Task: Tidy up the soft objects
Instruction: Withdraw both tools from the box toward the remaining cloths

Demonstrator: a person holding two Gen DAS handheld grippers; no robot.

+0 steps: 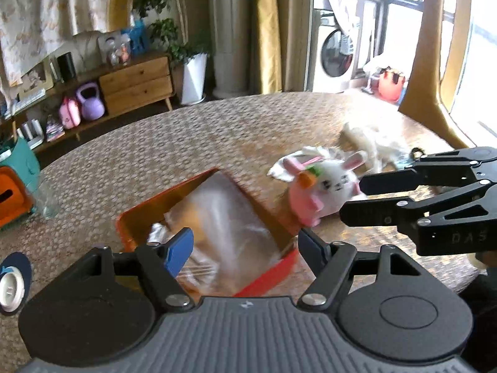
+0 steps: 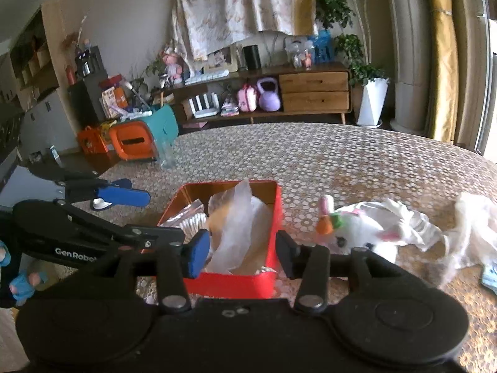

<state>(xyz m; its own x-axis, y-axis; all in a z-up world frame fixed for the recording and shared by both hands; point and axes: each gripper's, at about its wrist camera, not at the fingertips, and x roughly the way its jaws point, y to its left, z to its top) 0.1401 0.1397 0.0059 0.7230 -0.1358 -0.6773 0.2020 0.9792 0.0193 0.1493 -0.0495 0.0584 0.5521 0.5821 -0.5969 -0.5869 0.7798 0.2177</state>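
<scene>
A red tin box (image 1: 267,276) (image 2: 236,284) sits on the table and holds crumpled clear plastic bags (image 1: 223,217) (image 2: 239,217) and a paper cupcake liner (image 2: 194,222). My left gripper (image 1: 245,248) is open and empty, over the box's near edge. My right gripper (image 2: 237,256) is open and empty, just before the box; it also shows at the right of the left wrist view (image 1: 351,199). A white and pink bunny plush (image 1: 323,189) (image 2: 357,233) lies right of the box. White cloth or plastic (image 1: 372,140) (image 2: 472,227) lies beyond the plush.
The round table has a patterned cover (image 1: 186,143) (image 2: 341,161). An orange and teal container (image 1: 15,186) (image 2: 136,140) and a clear glass (image 2: 167,155) stand at its left edge. A white button-like object (image 1: 11,289) lies near left. A sideboard (image 2: 310,90) stands behind.
</scene>
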